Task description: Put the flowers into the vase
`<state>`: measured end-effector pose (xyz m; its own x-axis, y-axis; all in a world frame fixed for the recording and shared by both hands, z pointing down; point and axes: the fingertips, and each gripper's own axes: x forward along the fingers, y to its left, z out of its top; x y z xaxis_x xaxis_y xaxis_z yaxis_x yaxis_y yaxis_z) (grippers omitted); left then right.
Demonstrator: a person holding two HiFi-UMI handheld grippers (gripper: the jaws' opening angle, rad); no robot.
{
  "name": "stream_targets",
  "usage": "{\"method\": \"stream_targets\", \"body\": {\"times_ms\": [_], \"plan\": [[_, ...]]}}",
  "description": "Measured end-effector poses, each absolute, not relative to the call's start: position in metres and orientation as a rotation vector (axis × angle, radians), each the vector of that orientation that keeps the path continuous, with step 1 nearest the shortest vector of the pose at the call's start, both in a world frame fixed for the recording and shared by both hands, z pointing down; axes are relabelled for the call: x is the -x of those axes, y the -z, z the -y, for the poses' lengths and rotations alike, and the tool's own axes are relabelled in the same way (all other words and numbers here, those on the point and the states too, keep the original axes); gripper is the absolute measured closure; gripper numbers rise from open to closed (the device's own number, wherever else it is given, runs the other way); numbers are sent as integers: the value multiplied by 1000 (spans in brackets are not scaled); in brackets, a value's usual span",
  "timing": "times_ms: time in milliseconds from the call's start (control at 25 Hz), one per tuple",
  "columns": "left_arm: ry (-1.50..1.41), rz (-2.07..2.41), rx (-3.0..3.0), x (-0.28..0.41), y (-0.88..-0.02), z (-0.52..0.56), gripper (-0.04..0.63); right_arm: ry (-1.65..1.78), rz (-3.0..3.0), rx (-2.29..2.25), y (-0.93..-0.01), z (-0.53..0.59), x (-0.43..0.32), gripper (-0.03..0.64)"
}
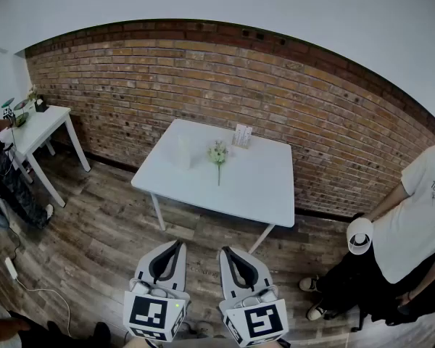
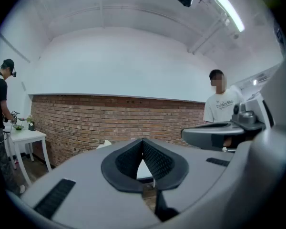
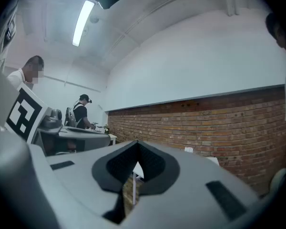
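A small bunch of pale flowers (image 1: 218, 153) on a green stem lies flat near the middle of the white table (image 1: 264, 191). A translucent white vase (image 1: 181, 151) stands upright to the left of it. Both grippers hang level over the wooden floor, well short of the table's near edge. My left gripper (image 1: 175, 244) is shut with nothing between its jaws, and my right gripper (image 1: 226, 251) beside it is shut and empty too. In the left gripper view the left gripper (image 2: 143, 141) points at the table, as does the right gripper (image 3: 136, 142) in its own view.
A small card stand (image 1: 242, 135) sits at the table's far edge, by the brick wall (image 1: 203, 85). A second white table (image 1: 40, 125) with a person (image 1: 3, 172) is at the far left. Another person (image 1: 413, 223) crouches at the right. A cable (image 1: 29, 287) lies on the floor.
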<state>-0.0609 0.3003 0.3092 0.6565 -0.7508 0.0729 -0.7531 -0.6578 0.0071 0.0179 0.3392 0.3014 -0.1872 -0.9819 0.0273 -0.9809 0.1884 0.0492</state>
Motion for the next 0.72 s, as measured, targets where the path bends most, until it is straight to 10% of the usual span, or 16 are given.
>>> {"method": "stream_targets", "body": {"times_ms": [720], "plan": [[-99,1327,-2826,36,-308,-311,586,-11,2404,-2018,-307,-349,-57,609]]}}
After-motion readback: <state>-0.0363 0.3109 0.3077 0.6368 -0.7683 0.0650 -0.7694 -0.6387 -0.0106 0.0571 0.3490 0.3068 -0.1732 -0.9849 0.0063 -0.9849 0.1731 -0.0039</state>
